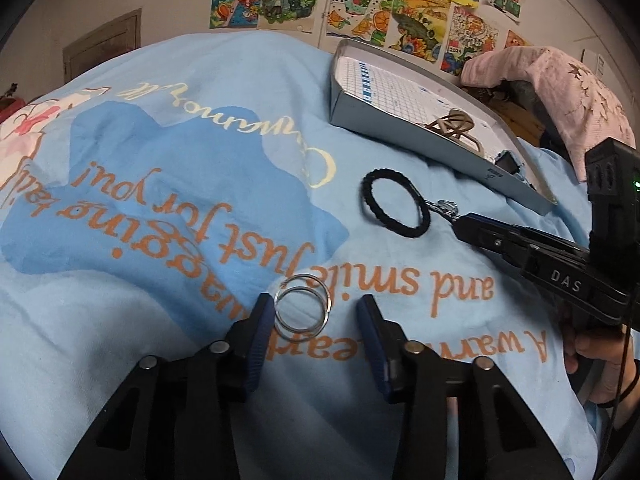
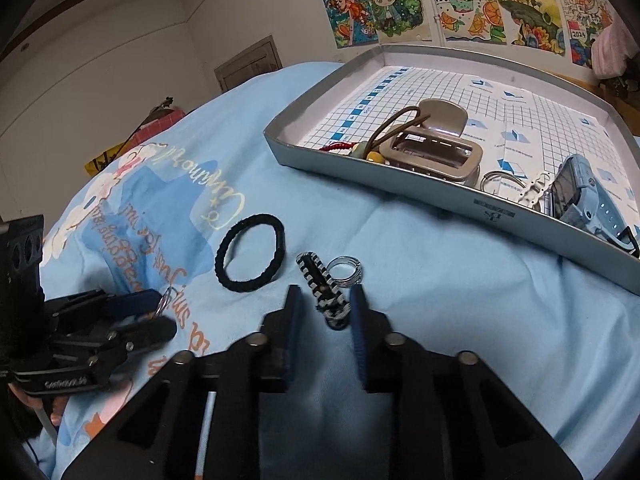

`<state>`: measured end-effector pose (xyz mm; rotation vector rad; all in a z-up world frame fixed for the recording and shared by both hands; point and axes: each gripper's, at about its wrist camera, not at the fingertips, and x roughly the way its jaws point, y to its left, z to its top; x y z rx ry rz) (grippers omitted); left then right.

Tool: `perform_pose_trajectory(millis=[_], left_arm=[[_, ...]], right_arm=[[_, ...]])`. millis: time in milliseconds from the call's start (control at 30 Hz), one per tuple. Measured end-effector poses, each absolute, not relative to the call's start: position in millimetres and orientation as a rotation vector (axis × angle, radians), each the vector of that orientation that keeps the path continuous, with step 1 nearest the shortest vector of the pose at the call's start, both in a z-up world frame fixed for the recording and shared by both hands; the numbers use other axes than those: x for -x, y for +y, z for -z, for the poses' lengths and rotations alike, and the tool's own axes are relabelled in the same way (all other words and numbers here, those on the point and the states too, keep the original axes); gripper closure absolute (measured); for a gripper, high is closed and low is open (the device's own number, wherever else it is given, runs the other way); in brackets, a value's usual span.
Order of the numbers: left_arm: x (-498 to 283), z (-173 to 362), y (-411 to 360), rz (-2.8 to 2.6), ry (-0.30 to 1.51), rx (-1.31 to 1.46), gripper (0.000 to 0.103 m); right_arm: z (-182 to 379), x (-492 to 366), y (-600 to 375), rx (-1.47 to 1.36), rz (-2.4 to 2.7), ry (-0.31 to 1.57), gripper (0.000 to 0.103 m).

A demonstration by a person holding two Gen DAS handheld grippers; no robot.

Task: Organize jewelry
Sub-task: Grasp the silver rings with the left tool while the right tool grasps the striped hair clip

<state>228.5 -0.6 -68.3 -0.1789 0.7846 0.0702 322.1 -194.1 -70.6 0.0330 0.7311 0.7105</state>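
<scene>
I read this as the pick-up step for two loose pieces at once, with the shallow grey cardboard tray [image 2: 404, 190] lined in blue-gridded paper already holding a beige hair claw clip [image 2: 434, 148], a brown hair tie, beads and a pale blue watch [image 2: 580, 192] at its near right end. My left gripper [image 1: 316, 308] sits low over the light blue printed blanket [image 1: 160, 200] with the pair of thin silver rings [image 1: 302, 306] between its blue pads; the left pad looks to touch the rings, the right pad stands clear, so I judge it not yet clamped. My right gripper [image 2: 323, 304] straddles the black-and-white braided keychain strap [image 2: 324, 290], whose coiled metal ring points away toward the tray; the right pad looks to be against the strap, but there is a gap at the left pad, so it is narrowed, not gripping. The black braided hair tie [image 2: 250, 254] lies untouched on the blanket between the two tools, to the far left of the strap. Next, I think, each jaw must close fully, then lift gently and carry right and far to the tray; the thin rings may slip or separate.
</scene>
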Motion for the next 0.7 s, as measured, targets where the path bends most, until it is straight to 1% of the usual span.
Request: perform_pose_trajectory(millis=[33, 67, 200, 267, 467, 700], left_arm=[[-229.6, 68.7, -1.4, -0.074, 0.785, 0.178, 0.067], [-229.6, 69.4, -1.7, -0.081, 0.789, 0.174, 0.067], [-229.5, 71.6, -5.7, -0.094, 0.802, 0.142, 0.070], [-229.1, 72.2, -7.9, -0.094, 0.803, 0.129, 0.076], [-222.6, 72.2, 0.1, -0.054, 0.773, 0.186, 0.077], [-209.0, 66.4, 4.0, 0.040, 0.698, 0.249, 0.077]], right_arm=[[70.2, -320.6, -193.8, -0.031, -0.715, 0.727, 0.088], [70.2, -319.8, -193.8, -0.030, -0.717, 0.726, 0.089], [71.6, -315.2, -192.6, -0.027, -0.733, 0.722, 0.089], [71.2, -313.3, -193.8, -0.031, -0.744, 0.722, 0.089], [68.4, -301.8, -191.9, -0.010, -0.761, 0.716, 0.089], [69.5, -297.3, -193.9, -0.010, -0.759, 0.718, 0.089]])
